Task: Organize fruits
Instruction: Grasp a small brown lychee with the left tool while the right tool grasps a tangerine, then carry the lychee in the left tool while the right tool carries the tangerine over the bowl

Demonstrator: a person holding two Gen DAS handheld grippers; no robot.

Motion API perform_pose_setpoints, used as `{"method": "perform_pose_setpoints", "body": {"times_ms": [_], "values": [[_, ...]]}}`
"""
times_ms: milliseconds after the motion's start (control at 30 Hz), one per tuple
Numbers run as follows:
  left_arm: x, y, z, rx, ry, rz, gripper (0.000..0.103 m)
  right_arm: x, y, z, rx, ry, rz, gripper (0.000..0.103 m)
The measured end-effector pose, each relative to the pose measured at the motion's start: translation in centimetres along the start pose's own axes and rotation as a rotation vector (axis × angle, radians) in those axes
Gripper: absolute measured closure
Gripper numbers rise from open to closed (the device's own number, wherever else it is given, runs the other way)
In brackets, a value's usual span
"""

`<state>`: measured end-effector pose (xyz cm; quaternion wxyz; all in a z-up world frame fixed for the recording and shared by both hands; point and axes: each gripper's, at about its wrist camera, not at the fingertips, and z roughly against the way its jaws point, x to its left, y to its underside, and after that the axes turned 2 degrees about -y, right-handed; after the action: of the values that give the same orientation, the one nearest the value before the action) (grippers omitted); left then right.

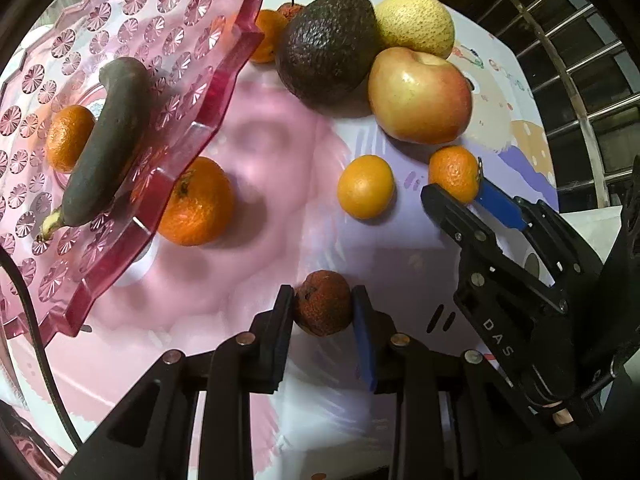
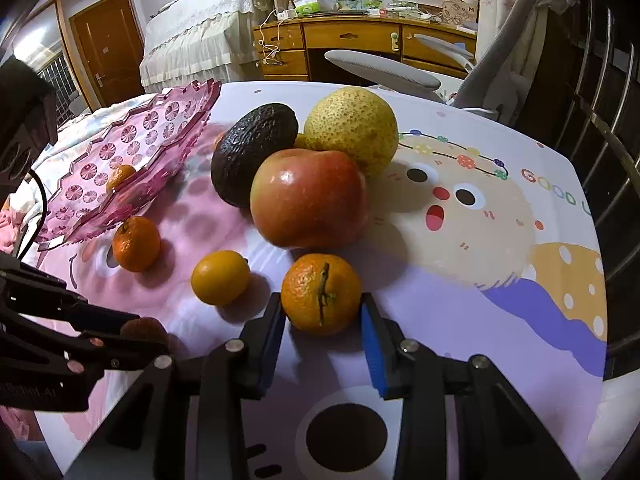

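My left gripper [image 1: 323,304] is shut on a small dark red, wrinkled fruit [image 1: 323,303], low over the table. My right gripper [image 2: 321,308] has its pads on both sides of a stemmed mandarin [image 2: 321,294] that sits on the table; it also shows in the left wrist view [image 1: 454,174]. The pink glass dish [image 1: 120,40] at the left holds a dark banana [image 1: 108,140] and a mandarin [image 1: 68,138]. An avocado [image 2: 252,152], an apple [image 2: 308,198] and a yellow pear [image 2: 352,130] lie bunched behind.
Loose mandarins lie on the table: one beside the dish foot [image 1: 198,202], one smooth one in the middle [image 1: 365,186]. Further small fruits [image 1: 270,34] lie behind the dish. A metal railing [image 2: 612,120] runs along the right. A chair [image 2: 380,68] stands behind the cartoon-printed tablecloth [image 2: 500,280].
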<state>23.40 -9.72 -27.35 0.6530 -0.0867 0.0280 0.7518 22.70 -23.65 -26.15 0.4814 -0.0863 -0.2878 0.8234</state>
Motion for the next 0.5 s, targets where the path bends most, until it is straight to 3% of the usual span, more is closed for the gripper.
{"method": "perform_pose_setpoints", "body": {"times_ms": [500], "values": [[0.3,3.3,5.1,-0.060,0.029,-0.045,0.076,1.3,0.2,3.4,0.002,0.008,0.012,0.066]]}}
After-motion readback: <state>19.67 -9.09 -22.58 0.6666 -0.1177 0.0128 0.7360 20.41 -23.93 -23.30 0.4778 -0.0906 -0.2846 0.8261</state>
